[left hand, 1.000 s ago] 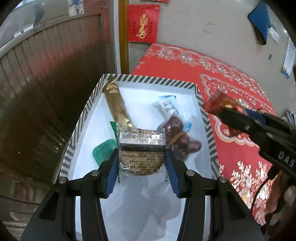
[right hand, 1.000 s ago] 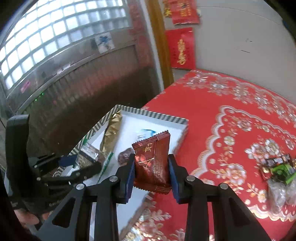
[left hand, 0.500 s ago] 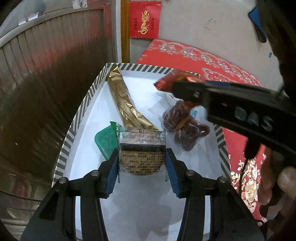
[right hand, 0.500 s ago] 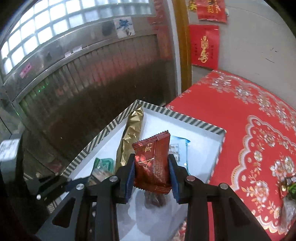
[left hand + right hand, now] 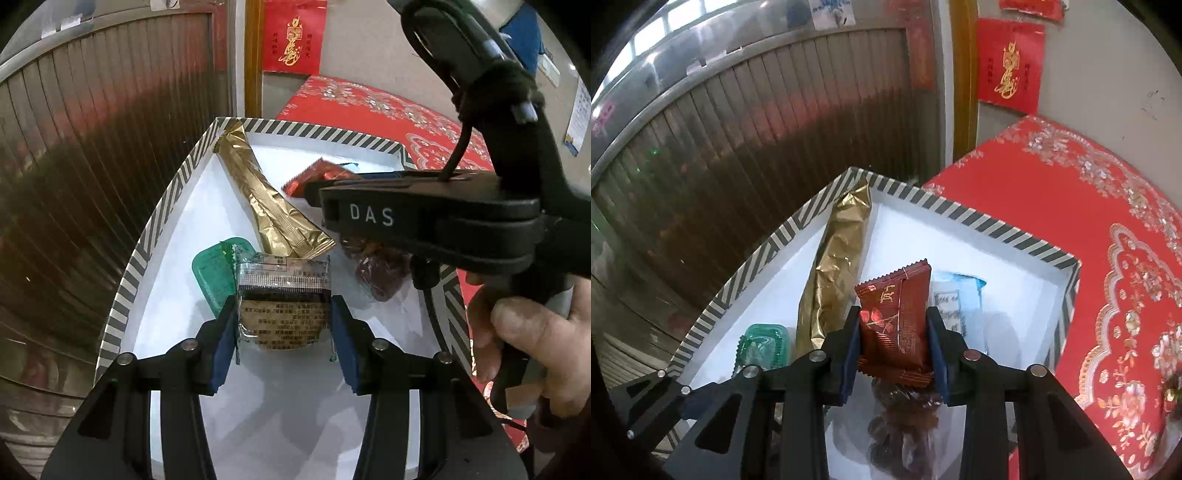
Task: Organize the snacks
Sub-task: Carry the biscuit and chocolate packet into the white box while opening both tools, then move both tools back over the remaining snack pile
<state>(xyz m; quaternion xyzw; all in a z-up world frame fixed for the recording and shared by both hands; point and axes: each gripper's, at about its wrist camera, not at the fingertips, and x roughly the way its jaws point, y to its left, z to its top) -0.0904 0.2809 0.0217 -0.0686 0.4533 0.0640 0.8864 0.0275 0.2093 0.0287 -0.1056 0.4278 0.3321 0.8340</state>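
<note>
Two grippers over the striped-rim white box (image 5: pixel 162 206), both loaded. On my left, the left gripper (image 5: pixel 284 325) is clamped on a silver-and-clear biscuit packet (image 5: pixel 283 306), pads pressed on both its sides, held above the near part of the box floor. Just left of it, a green snack tub (image 5: pixel 214 273) lies in the box, partly under the packet's edge. Next, a long gold foil stick pack (image 5: pixel 266 199) runs from the far left corner of the box diagonally toward the middle. Right of that, the right gripper (image 5: pixel 894 343) holds a dark red snack packet (image 5: pixel 897 317) upright over the middle of the box; its jaws have just been easing apart, with the packet between them and both pads touching it. Under it, a clear bag of dark red dates (image 5: pixel 905 424) lies on the box floor. A light blue-and-white packet (image 5: pixel 956 306) lies just right of the red one. Far right, a red patterned cloth (image 5: pixel 1071 221) covers the tabletop beside the box, and my right hand (image 5: pixel 535 347) grips the handle.
</note>
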